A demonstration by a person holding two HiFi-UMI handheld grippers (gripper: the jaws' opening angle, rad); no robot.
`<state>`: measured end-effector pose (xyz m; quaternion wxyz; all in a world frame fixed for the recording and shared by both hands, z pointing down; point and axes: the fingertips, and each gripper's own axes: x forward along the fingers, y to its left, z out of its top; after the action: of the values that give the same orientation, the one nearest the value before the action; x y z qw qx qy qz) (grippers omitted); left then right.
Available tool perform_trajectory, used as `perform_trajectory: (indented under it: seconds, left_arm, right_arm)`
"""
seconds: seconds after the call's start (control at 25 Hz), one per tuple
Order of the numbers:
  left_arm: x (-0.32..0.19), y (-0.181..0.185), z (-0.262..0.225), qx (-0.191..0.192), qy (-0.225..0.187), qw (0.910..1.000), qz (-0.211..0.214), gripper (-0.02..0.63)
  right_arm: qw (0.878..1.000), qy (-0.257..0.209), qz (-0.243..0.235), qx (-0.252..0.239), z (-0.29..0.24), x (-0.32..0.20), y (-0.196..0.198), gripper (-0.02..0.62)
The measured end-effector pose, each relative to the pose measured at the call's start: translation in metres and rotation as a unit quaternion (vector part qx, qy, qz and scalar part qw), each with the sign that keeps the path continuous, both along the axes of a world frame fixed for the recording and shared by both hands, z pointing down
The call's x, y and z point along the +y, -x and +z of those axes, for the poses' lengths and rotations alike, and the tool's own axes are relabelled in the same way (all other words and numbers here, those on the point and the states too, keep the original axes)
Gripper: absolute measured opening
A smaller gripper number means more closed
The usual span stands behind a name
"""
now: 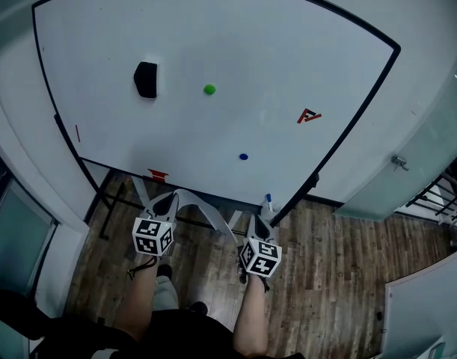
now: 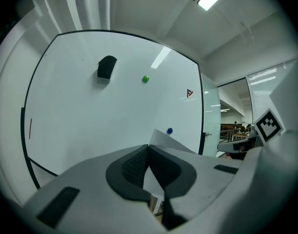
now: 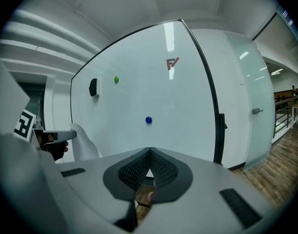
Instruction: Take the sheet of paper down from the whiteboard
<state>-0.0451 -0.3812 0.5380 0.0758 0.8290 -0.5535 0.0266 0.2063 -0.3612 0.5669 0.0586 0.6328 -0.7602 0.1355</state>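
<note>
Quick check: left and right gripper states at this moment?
Left gripper: closed on the sheet of paper.
Right gripper: closed; whether its fingers pinch the sheet cannot be told.

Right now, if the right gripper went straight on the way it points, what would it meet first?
Most likely the whiteboard, low on its face, below the blue magnet. Nothing else shows between it and the right gripper, but the distance is hard to judge.

The right gripper (image 3: 149,152) shows its jaws closed tip to tip before the whiteboard (image 3: 139,101), which bears a blue magnet (image 3: 148,120), a green magnet (image 3: 116,79) and a black eraser (image 3: 93,87). At left, a curled sheet of paper (image 3: 85,143) meets the left gripper (image 3: 66,134).
</note>
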Motion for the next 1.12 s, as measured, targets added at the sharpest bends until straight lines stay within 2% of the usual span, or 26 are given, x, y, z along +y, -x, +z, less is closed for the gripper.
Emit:
perform_trajectory:
  seconds: [1.12]
  left_arm:
    - [0.006,0.0,-0.008,-0.017,-0.006,0.9998,-0.001,0.021]
  right_arm:
    - [1.0,-0.004,-0.018,-0.013,-0.003,0.003,0.006,0.025]
